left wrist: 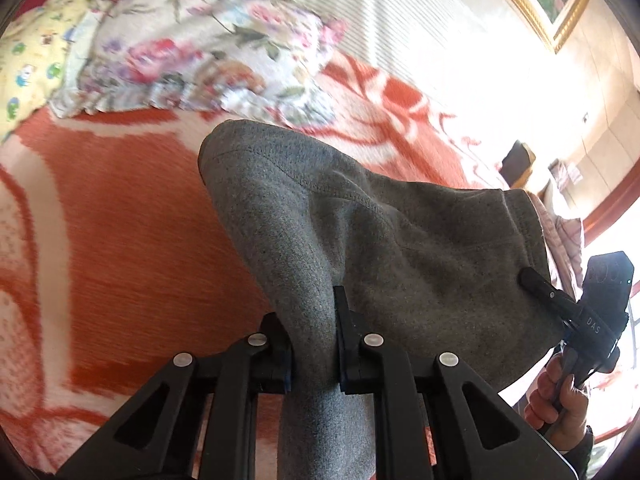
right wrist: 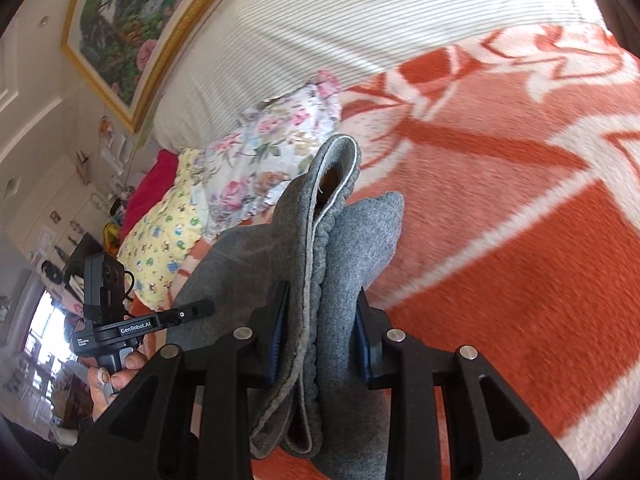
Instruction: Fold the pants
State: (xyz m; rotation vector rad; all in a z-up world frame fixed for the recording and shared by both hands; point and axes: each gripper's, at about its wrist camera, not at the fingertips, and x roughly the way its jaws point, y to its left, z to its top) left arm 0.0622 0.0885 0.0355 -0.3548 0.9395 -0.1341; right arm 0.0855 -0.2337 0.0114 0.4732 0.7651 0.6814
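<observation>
Grey sweatpants (left wrist: 400,240) hang lifted above an orange-and-white blanket (left wrist: 120,220). In the left wrist view my left gripper (left wrist: 312,320) is shut on a bunched fold of the grey cloth. The right gripper (left wrist: 536,284) shows at the pants' far edge, held by a hand (left wrist: 560,396). In the right wrist view my right gripper (right wrist: 320,312) is shut on a doubled stack of the pants (right wrist: 360,232), with the elastic waistband edge (right wrist: 316,240) running up between the pads. The left gripper (right wrist: 196,308) reaches into the cloth at the left.
A floral pillow (left wrist: 200,52) and a yellow printed cloth (left wrist: 32,52) lie at the head of the bed. A striped white headboard (right wrist: 360,32) stands behind, with a gold-framed painting (right wrist: 132,12) on the wall above it. Blanket (right wrist: 520,240) spreads to the right.
</observation>
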